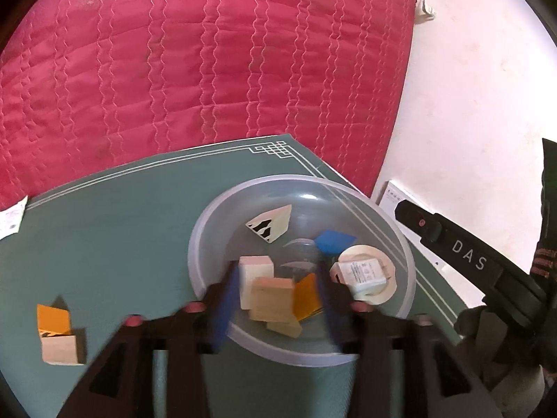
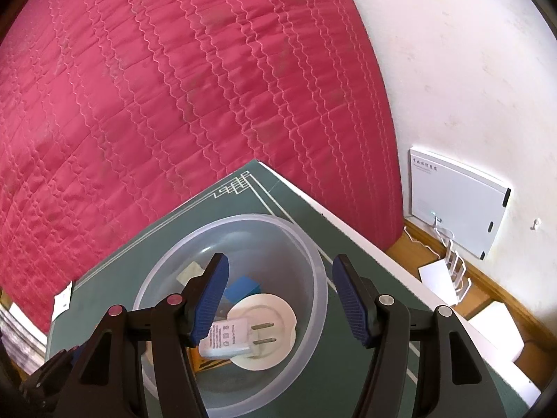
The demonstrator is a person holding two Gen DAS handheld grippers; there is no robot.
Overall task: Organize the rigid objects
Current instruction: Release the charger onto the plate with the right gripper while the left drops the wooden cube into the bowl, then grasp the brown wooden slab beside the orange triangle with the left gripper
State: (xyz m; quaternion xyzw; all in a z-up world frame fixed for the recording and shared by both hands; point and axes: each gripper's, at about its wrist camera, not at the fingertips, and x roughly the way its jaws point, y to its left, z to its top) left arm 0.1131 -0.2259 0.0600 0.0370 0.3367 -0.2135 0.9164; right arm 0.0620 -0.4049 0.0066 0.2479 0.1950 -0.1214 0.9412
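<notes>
A clear plastic bowl point(image 1: 296, 179) stands on the green mat point(image 1: 104, 237). It holds several wooden blocks point(image 1: 271, 299), an orange block point(image 1: 306, 296), a blue block point(image 1: 334, 242), a black-patterned white block point(image 1: 269, 224) and a white charger plug point(image 1: 362, 275) lying on a white disc point(image 1: 383, 261). My left gripper point(image 1: 276, 278) hangs open over the bowl's near side, with the blocks lying loose below its blue pads. My right gripper point(image 2: 280, 264) is open above the bowl point(image 2: 243, 217), with nothing between its fingers; the plug point(image 2: 233, 343) lies beneath. An orange-and-wood block pair point(image 1: 57, 334) sits on the mat to the left.
A red quilted bed cover point(image 1: 209, 52) lies beyond the mat. A paper slip point(image 1: 10, 219) rests at the mat's left edge. To the right, a white box point(image 2: 456, 202) with cables hangs on the wall, above a wooden floor with white items.
</notes>
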